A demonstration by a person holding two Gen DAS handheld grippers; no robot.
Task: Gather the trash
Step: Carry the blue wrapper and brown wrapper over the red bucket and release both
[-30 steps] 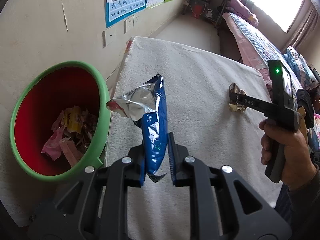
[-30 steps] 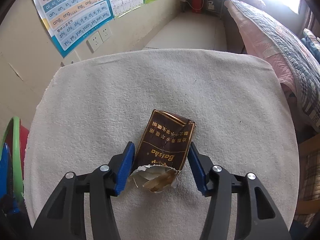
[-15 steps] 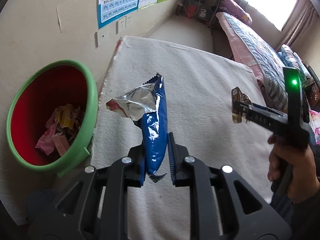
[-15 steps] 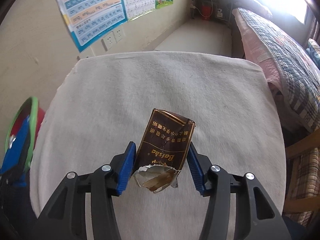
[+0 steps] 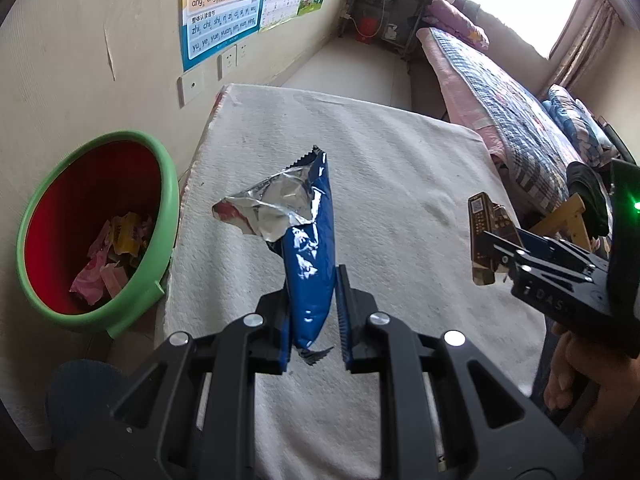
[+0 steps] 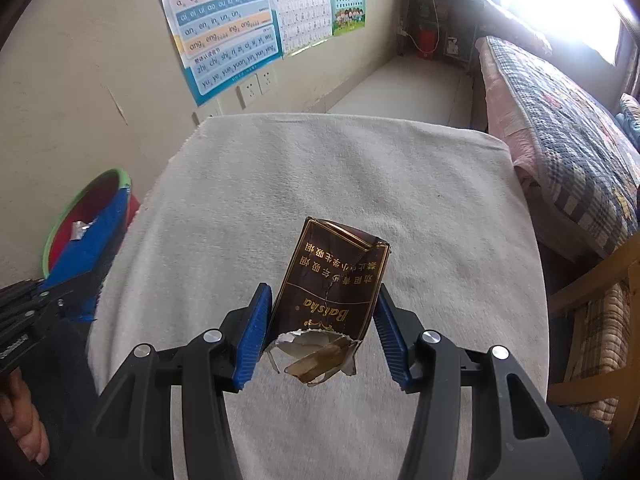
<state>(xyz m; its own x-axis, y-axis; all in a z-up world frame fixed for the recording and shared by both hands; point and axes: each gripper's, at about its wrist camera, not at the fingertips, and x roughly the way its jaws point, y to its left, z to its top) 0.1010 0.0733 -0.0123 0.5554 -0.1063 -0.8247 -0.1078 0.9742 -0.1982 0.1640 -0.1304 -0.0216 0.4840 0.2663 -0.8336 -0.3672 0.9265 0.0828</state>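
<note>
left claw [image 5: 314, 320]: clamped on a blue snack wrapper [image 5: 308, 256], silver inside showing at the torn top, held up over the white cloth table [image 5: 400, 168]
right claw [image 6: 326, 334]: squeezing a dark brown cigarette pack [image 6: 334, 280], ripped foil end hanging out near the camera, also off the table
bin [image 5: 160, 184]: green rim, red inside, on the floor just left of the table, already got wrappers in it
</note>
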